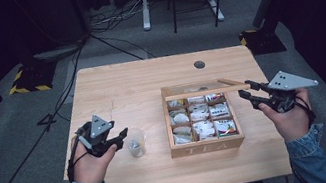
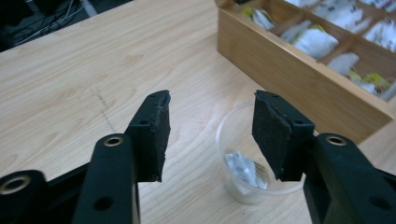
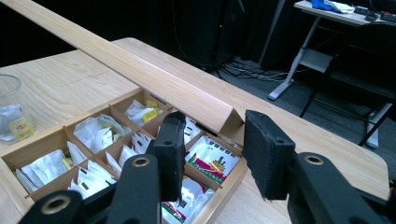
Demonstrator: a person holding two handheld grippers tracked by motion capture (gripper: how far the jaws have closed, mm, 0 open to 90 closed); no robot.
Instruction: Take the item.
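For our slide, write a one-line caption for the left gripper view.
Open left gripper above a clear plastic cup holding a tea bag, beside a wooden tea box.

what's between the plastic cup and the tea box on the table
Nothing: in the high view, a narrow strip of bare table separates the plastic cup from the tea box.

The surface (image 1: 124, 85) is seen as pale, matt wood grain. The tea box (image 1: 206, 147) is smooth light wood; its packets (image 1: 199, 114) are glossy paper. The cup (image 2: 243, 154) is clear plastic — the gripper pads (image 2: 154, 140) are rough, matt black.
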